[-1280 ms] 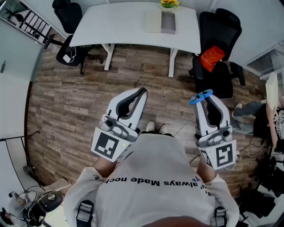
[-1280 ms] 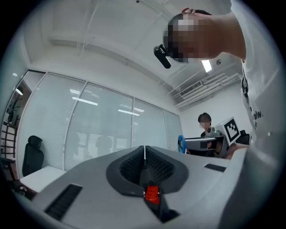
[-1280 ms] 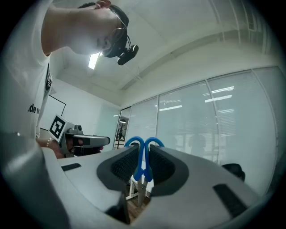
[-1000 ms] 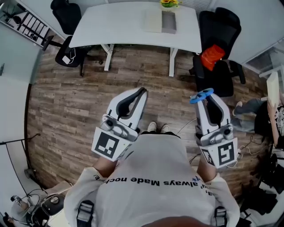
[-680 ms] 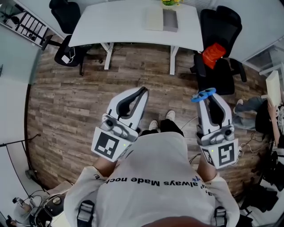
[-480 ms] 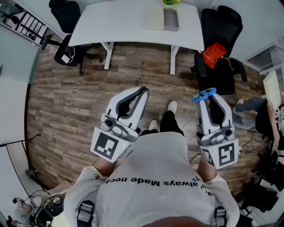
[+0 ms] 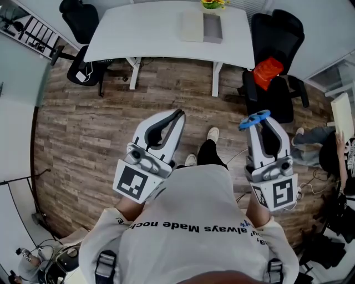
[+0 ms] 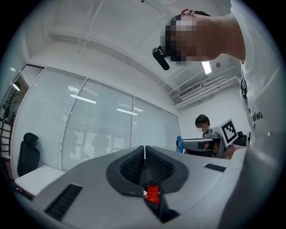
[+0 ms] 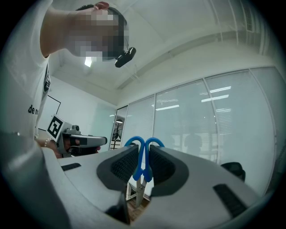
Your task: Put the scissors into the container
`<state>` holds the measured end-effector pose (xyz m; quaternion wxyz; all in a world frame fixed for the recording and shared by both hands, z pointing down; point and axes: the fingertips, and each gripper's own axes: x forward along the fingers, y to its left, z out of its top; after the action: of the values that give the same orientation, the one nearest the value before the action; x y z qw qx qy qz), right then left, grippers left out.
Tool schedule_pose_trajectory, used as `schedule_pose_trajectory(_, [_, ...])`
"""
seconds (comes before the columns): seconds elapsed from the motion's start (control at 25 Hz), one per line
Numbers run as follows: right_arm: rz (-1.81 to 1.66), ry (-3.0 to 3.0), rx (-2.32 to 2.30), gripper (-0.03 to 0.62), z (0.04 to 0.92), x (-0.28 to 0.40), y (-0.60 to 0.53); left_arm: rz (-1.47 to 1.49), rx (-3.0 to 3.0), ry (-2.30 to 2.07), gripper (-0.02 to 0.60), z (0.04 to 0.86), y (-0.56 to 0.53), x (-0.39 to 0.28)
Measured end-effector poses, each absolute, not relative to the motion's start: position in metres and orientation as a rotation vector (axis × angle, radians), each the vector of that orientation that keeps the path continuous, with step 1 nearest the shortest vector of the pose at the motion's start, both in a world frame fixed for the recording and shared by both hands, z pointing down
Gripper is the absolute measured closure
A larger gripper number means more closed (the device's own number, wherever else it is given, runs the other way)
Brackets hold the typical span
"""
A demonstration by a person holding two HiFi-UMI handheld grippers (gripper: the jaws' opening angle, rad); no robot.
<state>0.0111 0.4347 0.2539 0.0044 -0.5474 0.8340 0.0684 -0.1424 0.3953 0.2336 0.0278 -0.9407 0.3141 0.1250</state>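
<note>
Blue-handled scissors (image 7: 252,120) stick out of my right gripper (image 7: 257,123), which is shut on them; it is held up at chest height over the wooden floor. In the right gripper view the scissors (image 9: 142,157) sit between the ribbed pads, handles up and blades pointing down. My left gripper (image 7: 178,115) is shut with nothing in it, and its pads (image 8: 134,164) meet in the left gripper view. The container (image 7: 211,28), a grey box next to a beige slab, stands on the white table (image 7: 144,30) well ahead of both grippers.
A black chair (image 7: 83,16) stands at the table's left end. Another black chair (image 7: 275,39) with a red thing (image 7: 267,72) on it stands to the right. Someone sits at the far right (image 7: 339,158). Yellow flowers (image 7: 211,4) are behind the container. Wooden floor lies between me and the table.
The person's right foot has stepped forward on the floor and the table sits slightly lower in view. Both grippers keep their pose; the scissors stay held.
</note>
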Motion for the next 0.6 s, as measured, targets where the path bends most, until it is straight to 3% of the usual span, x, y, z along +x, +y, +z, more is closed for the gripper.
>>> schedule_pose_trajectory(0.6, [0.219,2.624,-1.695,0.508,0.249,0.063,0.365,0.376,-2.903,0.966,0.555,0.225,0.323,-0.087])
